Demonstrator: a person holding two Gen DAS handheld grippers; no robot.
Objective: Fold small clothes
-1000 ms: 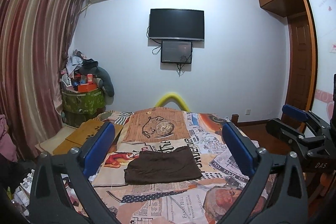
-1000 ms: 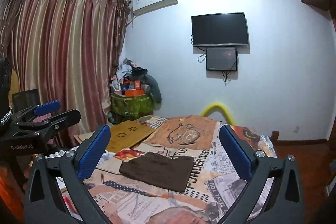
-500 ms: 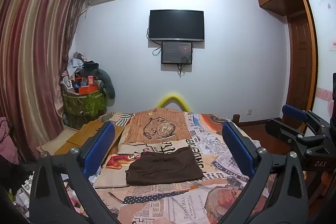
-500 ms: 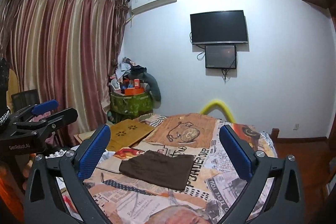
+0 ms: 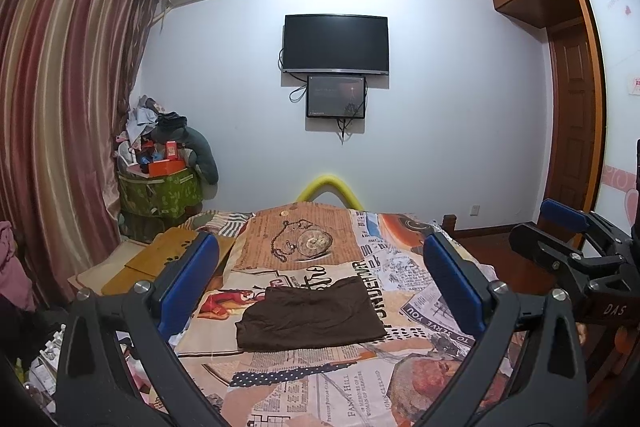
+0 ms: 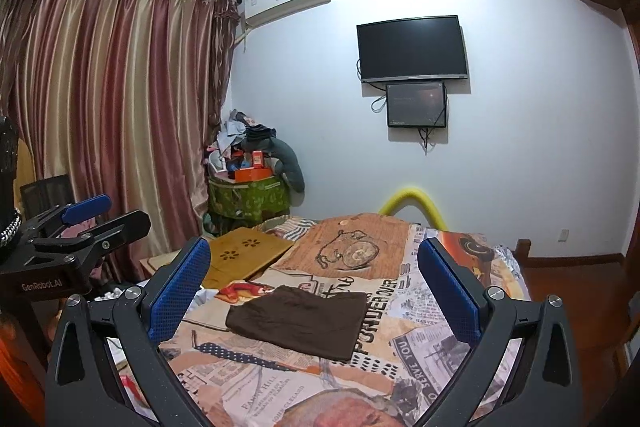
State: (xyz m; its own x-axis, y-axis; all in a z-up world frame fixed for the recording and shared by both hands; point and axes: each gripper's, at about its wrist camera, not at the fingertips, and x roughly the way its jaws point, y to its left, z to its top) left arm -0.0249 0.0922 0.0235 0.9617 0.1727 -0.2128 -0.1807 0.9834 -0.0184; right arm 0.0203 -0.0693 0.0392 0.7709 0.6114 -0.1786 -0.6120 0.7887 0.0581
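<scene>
Lying flat on the bed (image 5: 320,379), a brown folded cloth (image 5: 310,315) serves as the landmark for everything else. Far to its left hang striped red and gold curtains (image 5: 60,115), and nearer, still left of the cloth, a green bin (image 5: 160,195) piled with clutter stands in the corner, with a wooden board (image 5: 160,259) beside the bed below it. The left gripper (image 5: 320,279) hovers in front of the cloth, apart from it, its jaws spread wide and holding nothing; its blue pads (image 5: 188,283) frame the cloth on either side. Behind the cloth, the bedspread shows a pocket-watch print (image 5: 306,241), a yellow tube (image 5: 328,187) arches past the far end of the bed, and a television (image 5: 335,43) hangs on the wall above. To the right of the cloth, the right gripper (image 6: 316,287) is likewise wide open and empty, raised clear of the cloth (image 6: 298,321). Farthest right stands a wooden door (image 5: 572,123).
</scene>
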